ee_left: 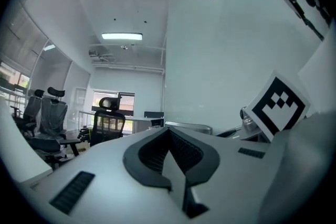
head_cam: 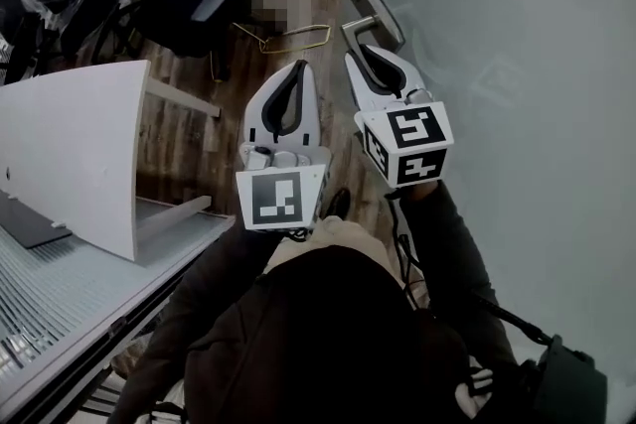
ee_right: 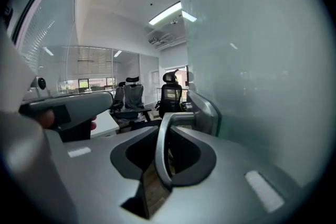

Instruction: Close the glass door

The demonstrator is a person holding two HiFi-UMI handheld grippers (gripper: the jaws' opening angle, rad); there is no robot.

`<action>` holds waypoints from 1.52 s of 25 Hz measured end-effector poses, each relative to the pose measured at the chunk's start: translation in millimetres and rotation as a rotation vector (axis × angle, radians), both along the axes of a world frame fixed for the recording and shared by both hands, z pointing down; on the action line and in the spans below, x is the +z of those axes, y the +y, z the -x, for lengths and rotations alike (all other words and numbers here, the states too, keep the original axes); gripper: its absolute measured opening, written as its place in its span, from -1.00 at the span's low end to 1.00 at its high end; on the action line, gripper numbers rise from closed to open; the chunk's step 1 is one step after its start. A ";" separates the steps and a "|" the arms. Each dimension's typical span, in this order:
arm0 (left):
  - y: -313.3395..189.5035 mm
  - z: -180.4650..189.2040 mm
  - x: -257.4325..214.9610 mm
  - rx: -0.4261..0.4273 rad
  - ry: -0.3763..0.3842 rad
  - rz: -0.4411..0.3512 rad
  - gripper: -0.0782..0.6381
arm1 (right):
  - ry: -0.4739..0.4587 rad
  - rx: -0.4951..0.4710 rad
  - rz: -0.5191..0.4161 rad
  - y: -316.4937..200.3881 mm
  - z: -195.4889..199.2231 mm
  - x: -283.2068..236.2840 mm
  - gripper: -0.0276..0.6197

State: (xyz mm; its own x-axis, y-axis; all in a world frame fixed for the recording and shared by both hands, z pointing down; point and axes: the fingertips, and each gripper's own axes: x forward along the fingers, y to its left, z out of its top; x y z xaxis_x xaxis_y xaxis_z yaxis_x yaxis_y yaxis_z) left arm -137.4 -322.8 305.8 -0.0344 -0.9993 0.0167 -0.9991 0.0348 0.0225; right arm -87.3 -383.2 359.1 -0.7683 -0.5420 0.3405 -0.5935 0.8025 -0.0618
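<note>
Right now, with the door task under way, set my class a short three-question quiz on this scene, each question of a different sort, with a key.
1. True or false: the right gripper has the door handle between its jaws.
2. What does the left gripper hold?
A) a cup
B) nothing, its jaws are together
C) the door's lever
3. Fill in: in the head view, the glass door fills the ___ side of the picture.

Key: 1 true; 2 B; 3 right.
</note>
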 end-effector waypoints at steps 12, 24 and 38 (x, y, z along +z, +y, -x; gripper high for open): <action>159.0 64.6 -0.8 -0.190 0.011 -0.022 -0.79 | 0.000 -0.226 -0.019 159.9 86.1 -9.0 -0.72; 295.8 100.8 -20.2 -0.328 -0.014 -0.011 -0.79 | 0.003 -0.436 0.013 301.3 133.7 -14.1 -0.72; 439.2 111.4 -27.6 -0.432 0.015 -0.023 -0.79 | 0.008 -0.638 0.003 472.0 149.6 -23.3 -0.72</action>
